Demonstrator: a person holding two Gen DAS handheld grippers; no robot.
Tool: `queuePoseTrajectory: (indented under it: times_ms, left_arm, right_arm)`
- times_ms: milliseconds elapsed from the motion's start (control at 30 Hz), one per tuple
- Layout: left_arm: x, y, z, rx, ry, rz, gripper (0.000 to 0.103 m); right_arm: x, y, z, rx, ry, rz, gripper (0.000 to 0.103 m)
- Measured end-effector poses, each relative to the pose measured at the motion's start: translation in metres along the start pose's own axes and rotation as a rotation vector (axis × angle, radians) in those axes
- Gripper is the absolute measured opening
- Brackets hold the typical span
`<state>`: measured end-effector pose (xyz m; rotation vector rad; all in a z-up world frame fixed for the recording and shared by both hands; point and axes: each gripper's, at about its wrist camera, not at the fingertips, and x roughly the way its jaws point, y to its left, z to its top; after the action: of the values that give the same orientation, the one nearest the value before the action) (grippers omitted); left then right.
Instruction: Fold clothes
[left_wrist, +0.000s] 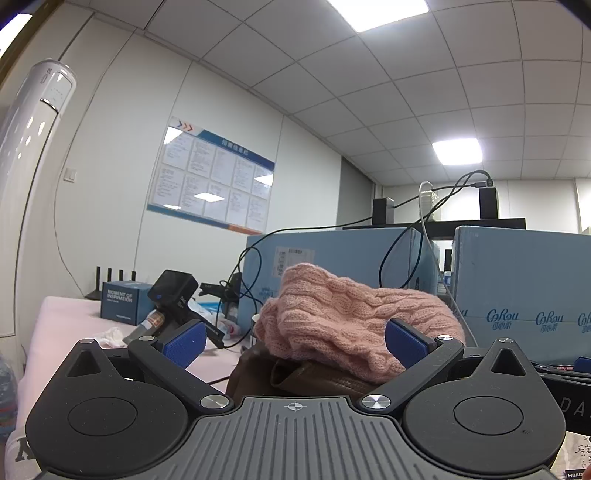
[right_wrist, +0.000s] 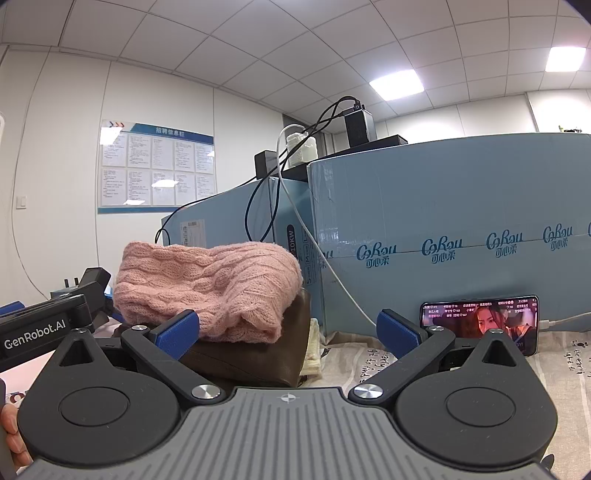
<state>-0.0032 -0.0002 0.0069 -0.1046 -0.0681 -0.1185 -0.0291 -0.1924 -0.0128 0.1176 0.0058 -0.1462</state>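
A folded pink cable-knit sweater (left_wrist: 343, 314) lies on top of a folded brown garment (left_wrist: 295, 380), forming a stack on the table. My left gripper (left_wrist: 295, 341) is open and empty, close in front of the stack, its blue pads on either side of the sweater's front. In the right wrist view the same pink sweater (right_wrist: 207, 284) rests on the brown garment (right_wrist: 251, 354). My right gripper (right_wrist: 288, 330) is open and empty, with its left pad near the sweater's front edge. The left gripper's body (right_wrist: 44, 325) shows at the left.
Light blue cartons (right_wrist: 443, 229) stand behind the stack, with cables and chargers on top. A phone (right_wrist: 480, 321) playing video leans against a carton on a printed cloth (right_wrist: 554, 369). A small blue box (left_wrist: 122, 302), a black device (left_wrist: 173, 291) and clutter lie on the pink table surface (left_wrist: 62, 325).
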Motion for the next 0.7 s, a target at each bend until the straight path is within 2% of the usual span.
queuePoseTrajectory:
  times_ms: [700]
  left_arm:
    - [0.0006, -0.0017, -0.0001, 0.005, 0.000, -0.003, 0.103]
  right_arm:
    - [0.0000, 0.0000, 0.0001, 0.001, 0.001, 0.000, 0.103]
